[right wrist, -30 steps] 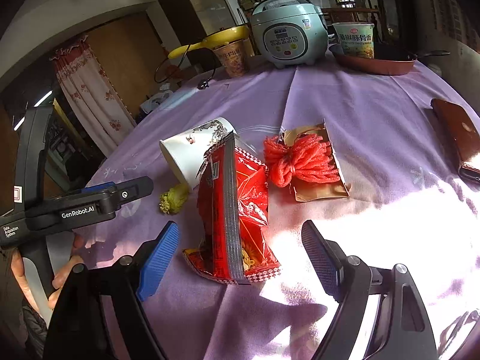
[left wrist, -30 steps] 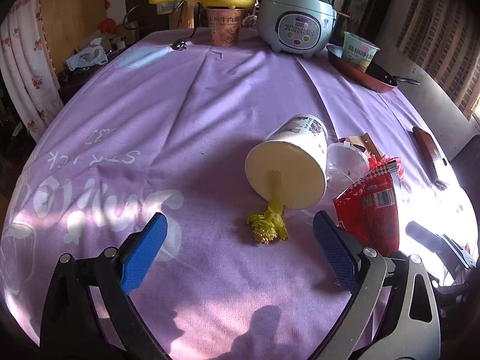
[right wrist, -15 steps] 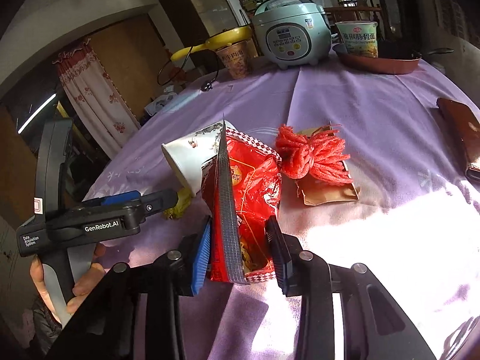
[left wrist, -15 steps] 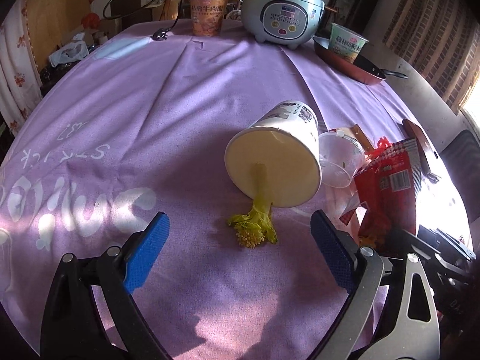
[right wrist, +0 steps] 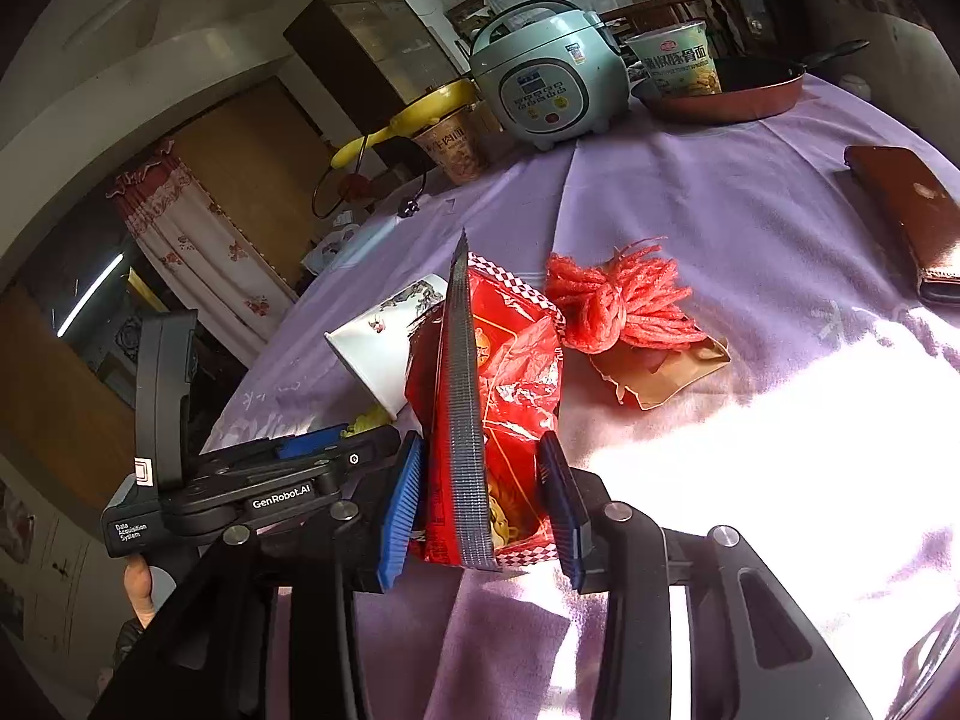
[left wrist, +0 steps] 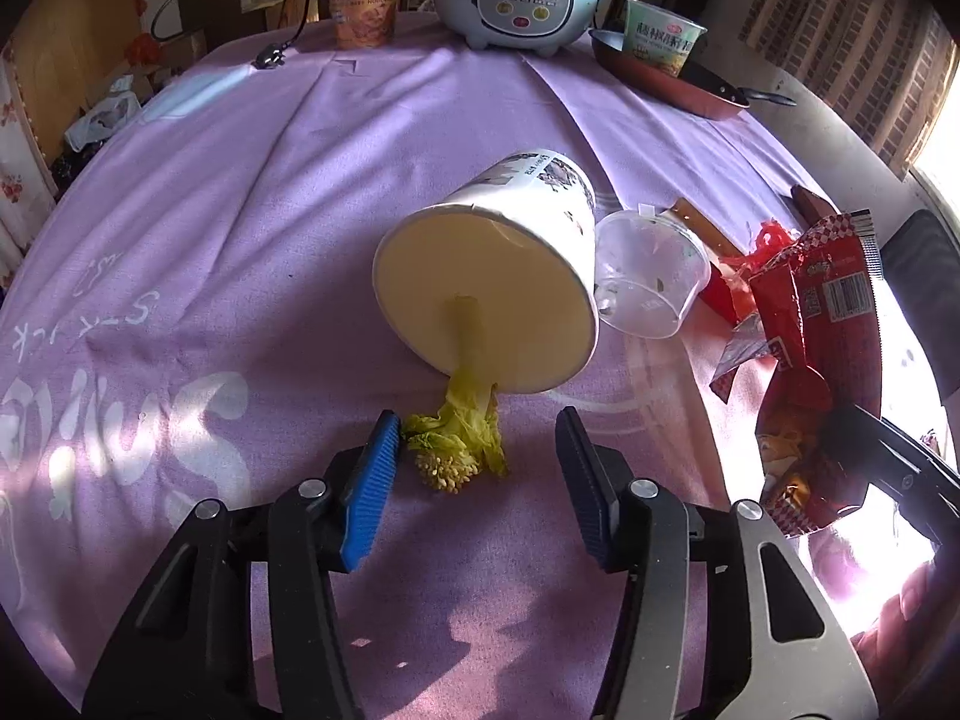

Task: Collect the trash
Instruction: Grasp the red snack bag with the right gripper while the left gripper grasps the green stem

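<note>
left gripper (left wrist: 474, 468): jaws apart, vegetable scrap (left wrist: 456, 450) between; tipped paper cup (left wrist: 498, 282) just ahead blocks
right of cup: clear cup (left wrist: 651, 279), red snack bag (left wrist: 822, 360) crowd
left of cup: bare cloth (left wrist: 210, 210)

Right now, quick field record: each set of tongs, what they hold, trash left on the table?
left tongs: open, straddling the vegetable scrap, not gripping
right tongs: shut on red snack bag, bag upright
tipped paper cup: on its side, scrap trailing from its mouth
clear plastic cup: on its side beside paper cup
red string bundle: on brown wrapper
surface: purple tablecloth
</note>
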Tool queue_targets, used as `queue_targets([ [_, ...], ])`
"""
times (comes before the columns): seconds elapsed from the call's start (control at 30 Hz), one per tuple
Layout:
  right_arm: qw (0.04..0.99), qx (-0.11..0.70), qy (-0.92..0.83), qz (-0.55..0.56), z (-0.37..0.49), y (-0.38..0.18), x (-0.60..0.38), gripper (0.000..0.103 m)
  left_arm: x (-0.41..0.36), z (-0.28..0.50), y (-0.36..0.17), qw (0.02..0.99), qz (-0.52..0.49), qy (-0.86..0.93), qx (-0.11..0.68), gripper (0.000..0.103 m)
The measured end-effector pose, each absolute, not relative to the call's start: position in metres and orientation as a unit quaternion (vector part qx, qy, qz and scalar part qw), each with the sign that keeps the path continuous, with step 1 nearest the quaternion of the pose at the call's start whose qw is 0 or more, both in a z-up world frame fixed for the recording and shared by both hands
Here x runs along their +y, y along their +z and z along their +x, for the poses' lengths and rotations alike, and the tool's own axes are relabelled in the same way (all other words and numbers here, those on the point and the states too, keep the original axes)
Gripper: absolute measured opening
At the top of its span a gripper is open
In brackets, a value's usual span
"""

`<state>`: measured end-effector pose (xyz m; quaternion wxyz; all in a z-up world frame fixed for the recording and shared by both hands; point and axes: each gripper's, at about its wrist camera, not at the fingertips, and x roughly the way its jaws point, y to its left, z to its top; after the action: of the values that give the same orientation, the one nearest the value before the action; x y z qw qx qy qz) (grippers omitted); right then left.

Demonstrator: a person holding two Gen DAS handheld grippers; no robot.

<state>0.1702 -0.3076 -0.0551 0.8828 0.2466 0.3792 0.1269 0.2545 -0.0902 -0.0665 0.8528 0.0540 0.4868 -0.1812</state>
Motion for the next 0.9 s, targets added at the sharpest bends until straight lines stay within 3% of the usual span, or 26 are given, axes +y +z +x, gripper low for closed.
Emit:
queue_targets([
  [0.1, 0.882, 0.38, 0.128, 0.248, 0.17, -0.055, -0.308, 0.041, -0.093, 0.253, -0.066, 0.855, 0.064, -0.179, 0.483, 0.045],
  [0.27, 0.882, 0.379, 0.129, 0.25, 0.168, -0.056, -0.308, 0.041, -0.086, 0.254, -0.066, 0.855, 0.05, -0.176, 0.485, 0.021],
  [0.9, 0.881, 0.409, 0.161, 0.175, 0.179, -0.054, -0.277, 0.045, -0.067, 0.257, -0.063, 0.859, 0.009, -0.157, 0.488, 0.02],
])
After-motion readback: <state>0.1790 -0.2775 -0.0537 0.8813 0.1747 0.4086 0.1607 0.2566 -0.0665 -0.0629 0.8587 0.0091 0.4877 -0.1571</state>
